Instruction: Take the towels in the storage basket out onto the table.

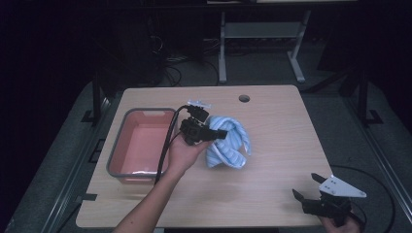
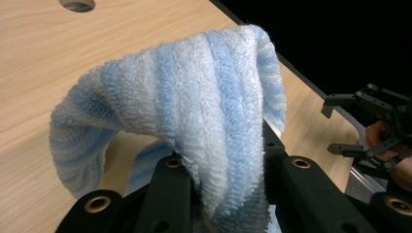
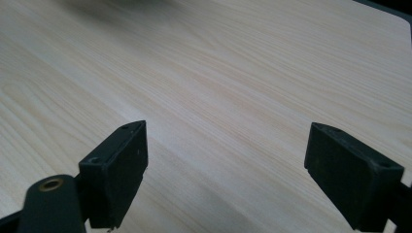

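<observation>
high view: left gripper [image 1: 221,134] pinches striped towel [image 1: 228,143]; right gripper [image 1: 307,187] spread, empty, over table [image 1: 272,145].

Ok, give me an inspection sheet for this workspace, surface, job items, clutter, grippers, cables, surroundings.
Surface: light wood table with a round hole near its far edge.
Job's things: blue-and-white striped towel mid-table, partly lifted; pink tub with grey rim at the left, nothing seen inside.
Clutter: nothing seen.
Grippers: left gripper shut on the towel; right gripper open over bare wood at the near right corner.
Cables: black cable trails from the left gripper across the tub.
Surroundings: dark room, grey floor, a desk frame beyond the table.
</observation>
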The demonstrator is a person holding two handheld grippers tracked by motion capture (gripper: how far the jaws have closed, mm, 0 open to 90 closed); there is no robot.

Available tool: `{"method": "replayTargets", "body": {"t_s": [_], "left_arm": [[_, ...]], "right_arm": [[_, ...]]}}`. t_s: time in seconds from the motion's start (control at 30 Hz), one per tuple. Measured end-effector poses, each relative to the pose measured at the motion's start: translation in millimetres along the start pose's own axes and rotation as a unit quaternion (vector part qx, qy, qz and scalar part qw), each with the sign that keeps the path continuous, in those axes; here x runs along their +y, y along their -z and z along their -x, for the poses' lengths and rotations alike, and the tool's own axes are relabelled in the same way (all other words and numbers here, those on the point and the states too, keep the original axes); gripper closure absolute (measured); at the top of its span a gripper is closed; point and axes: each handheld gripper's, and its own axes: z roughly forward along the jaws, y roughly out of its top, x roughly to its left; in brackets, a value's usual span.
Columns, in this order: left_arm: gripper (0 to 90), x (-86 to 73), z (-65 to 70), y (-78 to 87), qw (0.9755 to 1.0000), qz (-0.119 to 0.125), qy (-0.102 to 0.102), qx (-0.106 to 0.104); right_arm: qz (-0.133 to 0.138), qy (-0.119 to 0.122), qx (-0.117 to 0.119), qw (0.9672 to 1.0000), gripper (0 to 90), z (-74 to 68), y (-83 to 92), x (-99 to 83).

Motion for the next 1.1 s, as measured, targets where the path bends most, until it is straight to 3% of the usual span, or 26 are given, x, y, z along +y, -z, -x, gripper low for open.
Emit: {"method": "replayTargets", "body": {"t_s": [0.53, 1.1], "left_arm": [[73.0, -0.1, 4.3, -27.9, 0.9998, -0.017, -0.007, -0.005], [72.9, -5.5, 1.3, -59.9, 0.9995, -0.030, 0.010, -0.008]], "right_arm": [[0.002, -0.001, 0.001, 1.0000, 15.2, -0.2, 0.5, 0.3], [0.002, -0.003, 0.000, 1.0000, 15.2, 1.3, 2.0, 0.0]]}}
